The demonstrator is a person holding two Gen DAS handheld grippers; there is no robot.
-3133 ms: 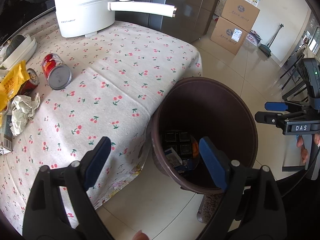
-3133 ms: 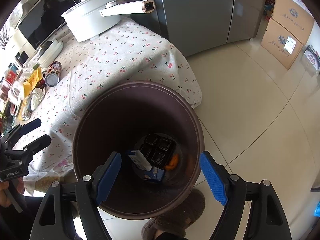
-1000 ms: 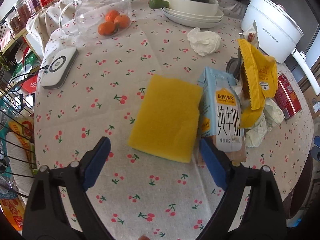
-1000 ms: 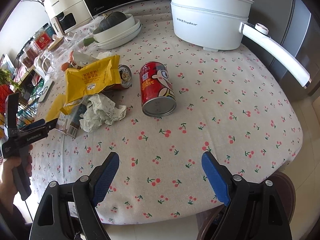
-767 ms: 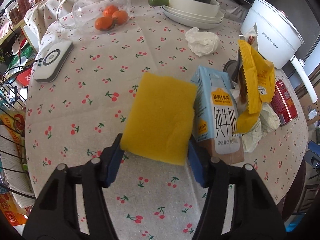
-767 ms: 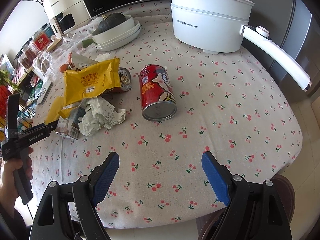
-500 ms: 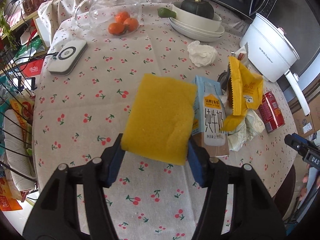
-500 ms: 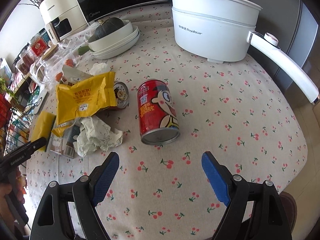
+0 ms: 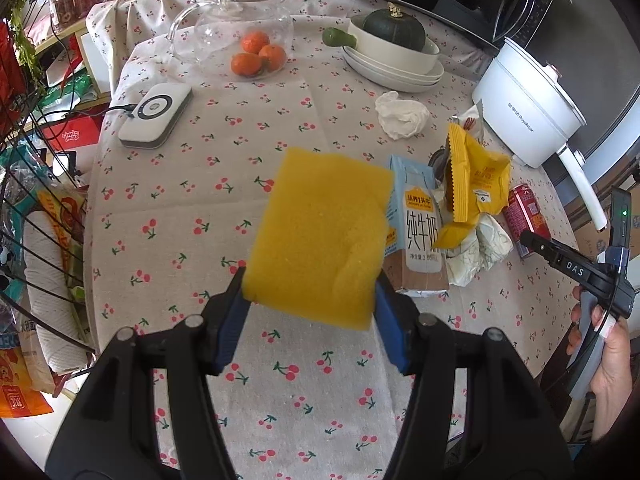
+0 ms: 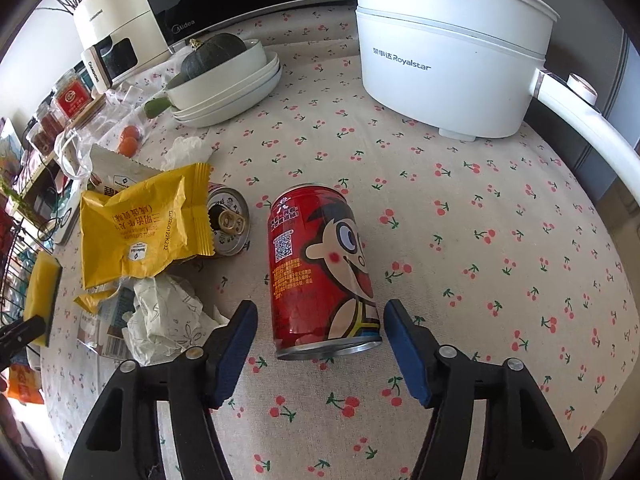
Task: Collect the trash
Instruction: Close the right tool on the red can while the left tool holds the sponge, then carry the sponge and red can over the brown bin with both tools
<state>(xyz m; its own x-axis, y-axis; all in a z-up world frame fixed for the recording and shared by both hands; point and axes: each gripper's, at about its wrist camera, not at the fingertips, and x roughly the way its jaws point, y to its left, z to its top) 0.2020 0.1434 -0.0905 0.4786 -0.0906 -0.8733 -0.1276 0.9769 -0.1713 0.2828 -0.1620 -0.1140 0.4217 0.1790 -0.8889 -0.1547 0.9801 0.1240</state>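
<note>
My left hand-held gripper (image 9: 310, 312) has just clamped and lifted the yellow sponge (image 9: 320, 236) off the counter (image 9: 192, 208); my right hand-held gripper (image 10: 320, 344), jaws apart, now straddles the red can (image 10: 320, 268), probably my next pickup.

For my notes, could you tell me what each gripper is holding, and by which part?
The left gripper pinches the yellow sponge by its near end. The right gripper holds nothing, open around the red can.
</note>
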